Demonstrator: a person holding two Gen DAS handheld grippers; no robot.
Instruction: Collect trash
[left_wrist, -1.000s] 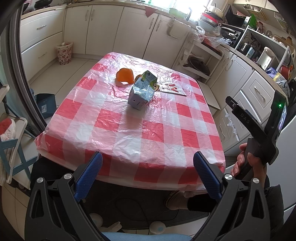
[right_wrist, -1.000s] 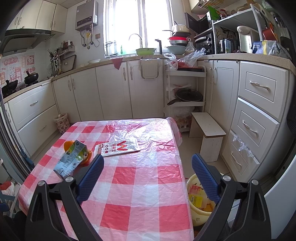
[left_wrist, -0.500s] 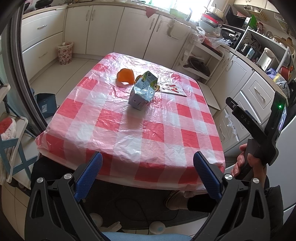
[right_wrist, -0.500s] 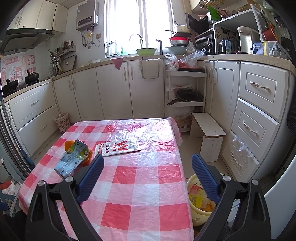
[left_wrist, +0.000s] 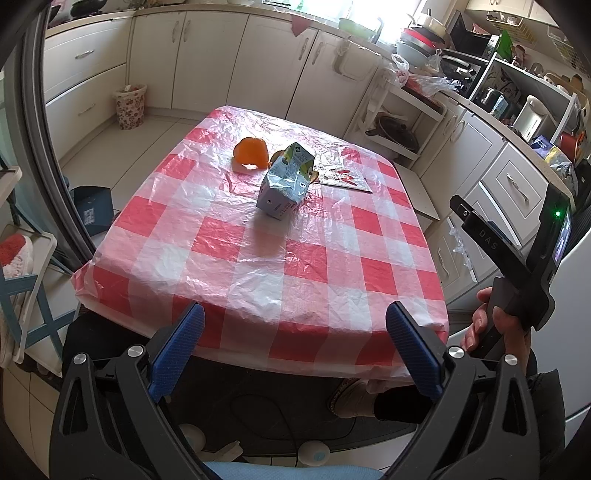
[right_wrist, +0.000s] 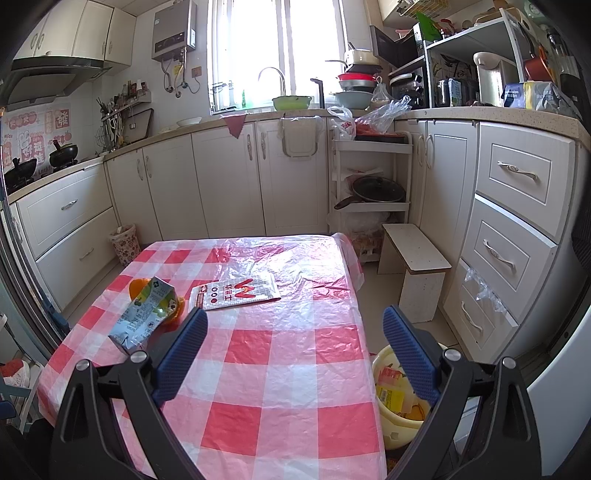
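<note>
Beside the table (right_wrist: 295, 369), yellow bin (right_wrist: 391, 413) in right view only, both tongs (left_wrist: 295, 343) (right_wrist: 295, 347) released.

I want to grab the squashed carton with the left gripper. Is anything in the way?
Nothing visible blocks it. The open left gripper hangs off the table's near edge, and only bare checked tablecloth lies between it and the carton. The orange peel sits behind the carton.

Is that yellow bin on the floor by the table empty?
No. The yellow bin already holds trash: yellow and orange wrappers show inside it.
</note>
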